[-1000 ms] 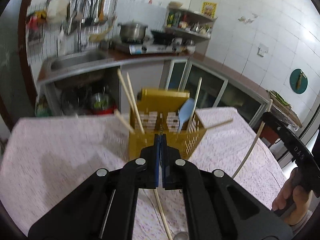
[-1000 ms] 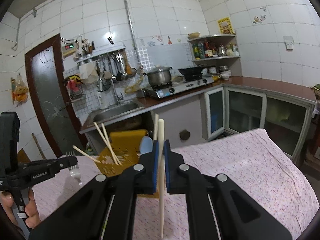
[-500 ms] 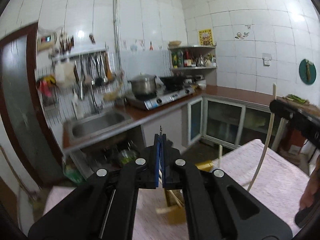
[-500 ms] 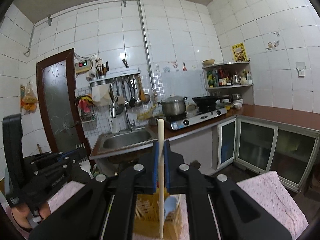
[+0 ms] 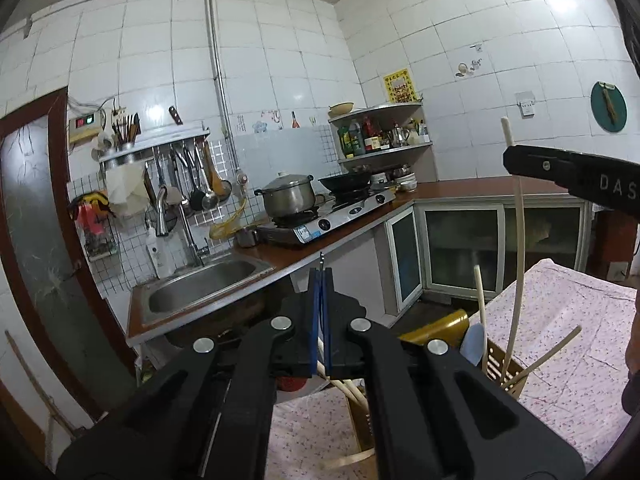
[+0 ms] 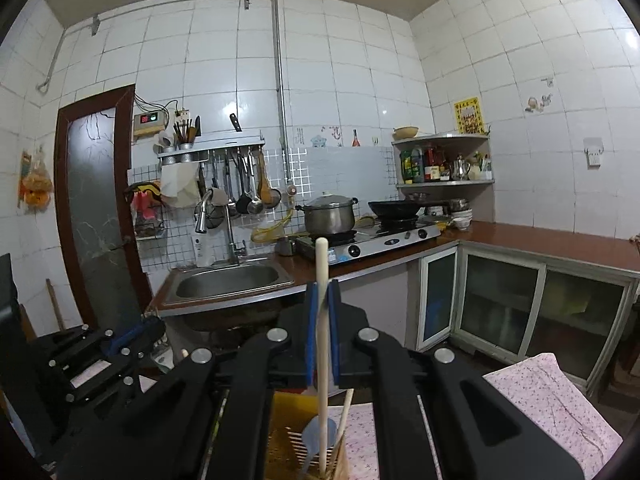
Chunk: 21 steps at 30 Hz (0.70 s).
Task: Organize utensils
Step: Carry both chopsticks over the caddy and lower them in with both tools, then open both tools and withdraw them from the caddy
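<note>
My right tool [image 6: 322,332] pinches a light, stiff chopstick [image 6: 321,360] mid-shaft over the yellow holder [image 6: 288,436], slippery, while my left tool [image 5: 321,320] stays clenched on something thin.

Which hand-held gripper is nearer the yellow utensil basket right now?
Right. The right hand-held gripper sits directly above the yellow basket, holding a chopstick upright over it. The left hand-held gripper is off to its side.

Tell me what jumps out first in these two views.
The right gripper stands shut on a pale chopstick held upright, its lower end over the yellow utensil basket on the table. Behind, a steel pot sits on the stove, right of the sink.
</note>
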Each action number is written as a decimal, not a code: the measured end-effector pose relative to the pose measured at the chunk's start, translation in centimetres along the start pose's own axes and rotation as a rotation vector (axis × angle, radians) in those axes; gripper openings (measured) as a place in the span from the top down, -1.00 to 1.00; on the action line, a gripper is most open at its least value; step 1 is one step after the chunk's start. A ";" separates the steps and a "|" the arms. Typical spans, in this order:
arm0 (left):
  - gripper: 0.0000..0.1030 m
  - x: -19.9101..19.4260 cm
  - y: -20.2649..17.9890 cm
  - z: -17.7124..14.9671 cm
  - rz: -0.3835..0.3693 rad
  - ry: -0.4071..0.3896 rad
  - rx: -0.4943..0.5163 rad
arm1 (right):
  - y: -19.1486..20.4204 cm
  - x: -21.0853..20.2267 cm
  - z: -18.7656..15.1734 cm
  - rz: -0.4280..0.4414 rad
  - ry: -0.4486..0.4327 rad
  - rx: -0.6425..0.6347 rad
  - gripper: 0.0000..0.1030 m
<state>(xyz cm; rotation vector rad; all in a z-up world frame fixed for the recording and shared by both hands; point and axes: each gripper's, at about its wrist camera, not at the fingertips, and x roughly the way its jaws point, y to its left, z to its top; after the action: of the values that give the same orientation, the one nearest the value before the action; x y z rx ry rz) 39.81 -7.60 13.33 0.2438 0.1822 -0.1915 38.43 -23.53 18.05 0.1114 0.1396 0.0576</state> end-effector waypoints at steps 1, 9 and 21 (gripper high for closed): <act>1.00 0.2 0.1 -0.5 -0.010 0.006 -0.016 | -0.1 0.1 -0.5 0.005 -0.004 -0.002 0.88; 1.00 1.3 0.7 -3.7 -0.087 0.043 -0.116 | -0.4 1.3 -3.7 0.023 0.001 -0.025 0.88; 0.96 -0.4 1.0 -6.1 -0.092 0.105 -0.184 | -1.3 2.3 -7.7 0.030 0.128 -0.024 0.88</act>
<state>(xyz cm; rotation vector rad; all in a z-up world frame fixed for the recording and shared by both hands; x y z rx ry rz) 38.73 -5.01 7.79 0.0620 0.3144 -0.2519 39.71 -23.86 9.99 0.0861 0.2652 0.0962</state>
